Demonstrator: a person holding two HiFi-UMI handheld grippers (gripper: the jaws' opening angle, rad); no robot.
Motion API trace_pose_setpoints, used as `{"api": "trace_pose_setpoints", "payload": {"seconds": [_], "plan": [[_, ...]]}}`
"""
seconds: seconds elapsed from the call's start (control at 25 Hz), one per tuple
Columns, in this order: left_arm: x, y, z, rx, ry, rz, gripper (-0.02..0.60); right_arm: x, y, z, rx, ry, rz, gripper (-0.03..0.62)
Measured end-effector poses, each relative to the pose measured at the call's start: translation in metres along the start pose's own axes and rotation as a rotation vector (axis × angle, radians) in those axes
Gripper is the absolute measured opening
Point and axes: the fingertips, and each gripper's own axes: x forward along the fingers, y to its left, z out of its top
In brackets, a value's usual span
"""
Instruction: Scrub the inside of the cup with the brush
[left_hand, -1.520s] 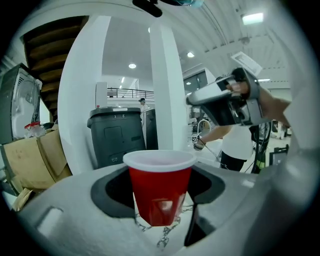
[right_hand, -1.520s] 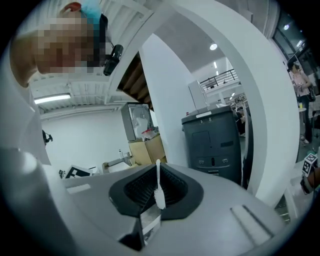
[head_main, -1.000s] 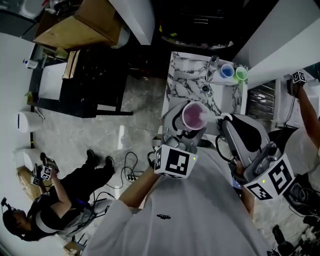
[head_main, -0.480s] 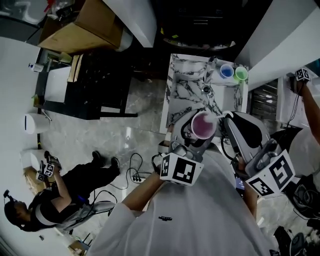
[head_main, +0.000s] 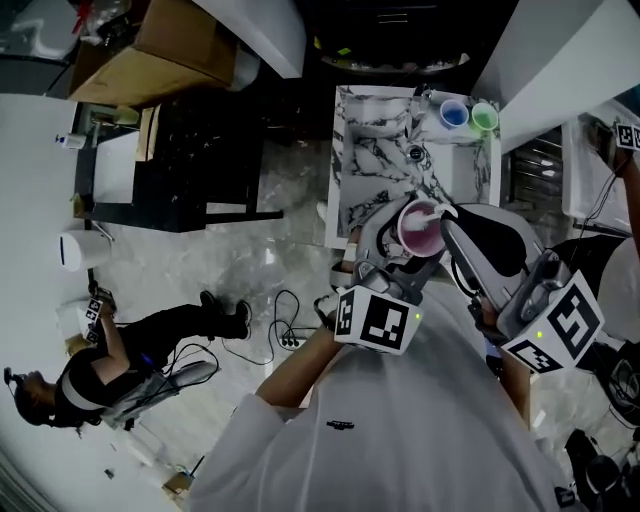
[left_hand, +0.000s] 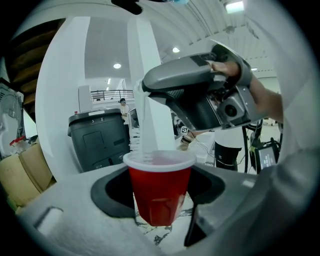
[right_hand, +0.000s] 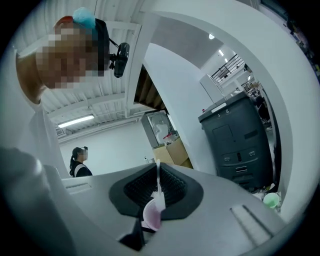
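The left hand-held gripper (left_hand: 160, 210), clamping the cup (head_main: 422, 228), has swung rightward. The right hand-held gripper (right_hand: 156, 200), jaws closed on the brush (left_hand: 147, 125), now dips it inside. Beyond both, a blue cup (head_main: 454, 114) and a green cup (head_main: 484, 117) stand on the worktop (head_main: 365, 160).

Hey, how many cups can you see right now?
3. A red cup is clamped in the left gripper, with the brush dipping into it. A blue cup and a green cup stand side by side at the marble table's far end. More may be hidden.
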Motion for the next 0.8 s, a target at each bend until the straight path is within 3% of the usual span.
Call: {"api": "trace_pose_setpoints", "payload": {"seconds": [0.2, 0.36, 0.56, 0.8], "plan": [[-0.006, 0.017, 0.005, -0.026, -0.017, 0.036, 0.298, 0.012, 0.019, 0.0, -0.027, 0.027, 0.066, 0.021], [-0.008, 0.034, 0.004, -0.025, -0.021, 0.059, 0.298, 0.014, 0.026, -0.009, -0.038, 0.062, 0.072, 0.023], [-0.012, 0.044, 0.006, -0.035, -0.038, 0.066, 0.298, 0.009, 0.017, -0.015, -0.07, 0.123, 0.011, 0.021], [-0.011, 0.04, 0.008, 0.025, -0.051, 0.02, 0.298, 0.005, -0.006, -0.018, -0.105, 0.13, -0.102, 0.021]]}}
